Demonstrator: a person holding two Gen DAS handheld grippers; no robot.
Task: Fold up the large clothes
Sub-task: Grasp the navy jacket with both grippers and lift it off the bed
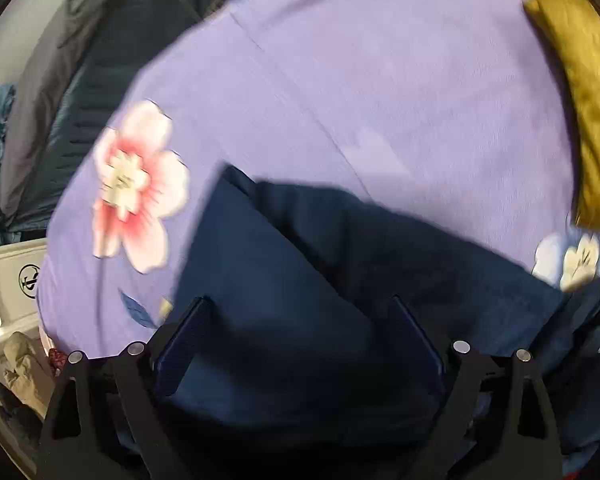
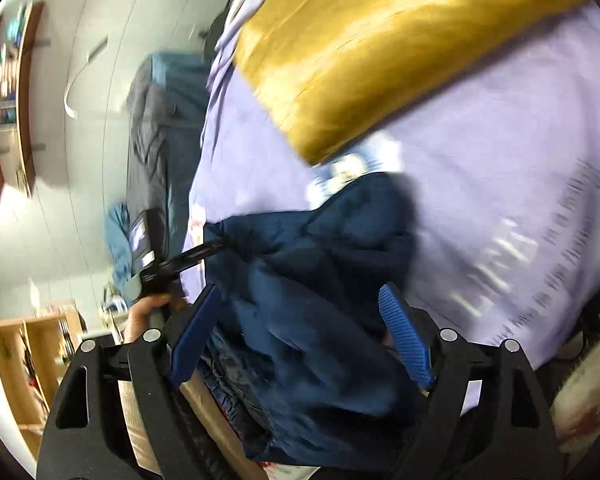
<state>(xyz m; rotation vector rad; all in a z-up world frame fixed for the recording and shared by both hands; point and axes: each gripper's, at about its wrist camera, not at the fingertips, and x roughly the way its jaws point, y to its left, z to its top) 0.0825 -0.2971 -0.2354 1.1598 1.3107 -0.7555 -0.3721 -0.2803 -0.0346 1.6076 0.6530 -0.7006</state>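
Observation:
A dark navy garment [image 1: 340, 264] lies on a lilac flowered bedsheet [image 1: 360, 80]. In the left wrist view my left gripper [image 1: 300, 308] is open just above the garment's flat folded part, its blue fingers [image 1: 188, 336] spread to either side. In the right wrist view the same garment [image 2: 320, 300] is bunched and rumpled. My right gripper [image 2: 300, 304] is open over it, a blue finger [image 2: 404, 336] at each side. The left gripper also shows in the right wrist view [image 2: 216, 246] at the garment's far edge, held by a hand.
A mustard-yellow pillow [image 1: 580, 92] lies on the sheet at the right and also shows in the right wrist view [image 2: 380, 48]. Grey and blue bedding [image 1: 60, 92] is piled at the left. A white appliance [image 1: 4, 292] and wooden shelves [image 2: 32, 352] stand beside the bed.

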